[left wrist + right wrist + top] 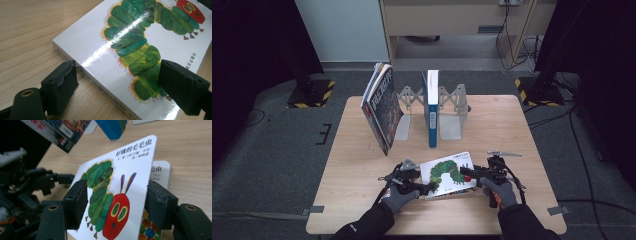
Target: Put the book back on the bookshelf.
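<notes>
both grippers (428, 188) (467, 171) at caterpillar book (446, 171) edges

Ahead of my grippers, bare table (362, 170) runs to the leaning book (382, 107) on the left and the upright blue book (432, 107) in the metal rack (452, 112). Between those two I see an open slot. The table's right side lies free.

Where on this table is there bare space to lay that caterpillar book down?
Bare wood lies along the table's left side, below the leaning books, and on the right, beside the metal bookends. It is crowded at the front middle, where both grippers flank the caterpillar book, and around the upright blue book.
</notes>
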`<state>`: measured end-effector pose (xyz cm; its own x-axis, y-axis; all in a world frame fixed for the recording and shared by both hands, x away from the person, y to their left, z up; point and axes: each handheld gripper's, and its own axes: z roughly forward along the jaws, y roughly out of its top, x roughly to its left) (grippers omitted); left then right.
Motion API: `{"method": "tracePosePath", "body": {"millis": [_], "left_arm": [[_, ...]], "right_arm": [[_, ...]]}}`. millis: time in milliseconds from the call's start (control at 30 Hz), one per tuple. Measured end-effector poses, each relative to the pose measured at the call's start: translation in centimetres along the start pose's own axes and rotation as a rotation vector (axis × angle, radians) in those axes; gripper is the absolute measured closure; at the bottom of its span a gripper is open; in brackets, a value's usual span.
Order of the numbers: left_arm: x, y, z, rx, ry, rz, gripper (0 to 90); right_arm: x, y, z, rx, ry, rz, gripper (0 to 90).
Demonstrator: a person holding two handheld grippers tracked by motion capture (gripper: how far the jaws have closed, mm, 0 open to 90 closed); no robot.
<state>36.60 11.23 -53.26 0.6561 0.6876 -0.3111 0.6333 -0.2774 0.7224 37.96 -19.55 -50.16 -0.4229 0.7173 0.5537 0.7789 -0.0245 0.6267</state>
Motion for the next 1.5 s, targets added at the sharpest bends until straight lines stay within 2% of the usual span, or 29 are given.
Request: {"method": "tracePosePath", "body": {"millis": [67, 167, 300, 367, 467, 533, 800, 1267, 1400, 1500], "left_arm": [[0.0, 0.0, 0.0, -0.001, -0.001, 0.000, 14.8], [0.0, 0.0, 0.0, 0.001, -0.002, 0.003, 14.7], [0.1, 0.0, 0.0, 0.000, -0.005, 0.000, 14.3], [0.1, 0.0, 0.0, 0.000, -0.006, 0.000, 14.2], [0.1, 0.0, 0.0, 0.001, -0.006, 0.005, 14.7], [0.1, 0.0, 0.0, 0.002, -0.004, 0.009, 15.1], [0.3, 0.2, -0.3, -0.007, -0.002, -0.005, 17.0], [0.7, 0.4, -0.8, -0.020, -0.017, -0.034, 18.0], [0.6, 0.4, -0.8, -0.024, -0.024, -0.038, 18.2], [0.7, 0.5, -0.8, -0.024, -0.030, -0.043, 18.2]], "right_arm": [[0.1, 0.0, 0.3, 0.013, -0.014, -0.024, 37.4], [0.0, 0.1, 0.5, 0.031, -0.026, -0.036, 39.4], [0.0, 0.2, 1.2, 0.074, -0.013, -0.058, 40.2], [0.1, 0.2, 1.6, 0.087, -0.025, -0.079, 41.0], [0.1, 0.2, 2.0, 0.103, -0.042, -0.090, 43.3], [0.0, 0.3, 2.0, 0.113, -0.042, -0.075, 45.5], [0.0, 1.0, 1.0, 0.084, 0.003, -0.022, 61.4], [0.3, 1.8, -0.2, 0.034, 0.090, -0.010, 76.7], [0.4, 2.1, -0.8, 0.007, 0.127, -0.011, 80.5], [0.4, 2.2, -1.1, 0.001, 0.131, -0.027, 81.2]]}}
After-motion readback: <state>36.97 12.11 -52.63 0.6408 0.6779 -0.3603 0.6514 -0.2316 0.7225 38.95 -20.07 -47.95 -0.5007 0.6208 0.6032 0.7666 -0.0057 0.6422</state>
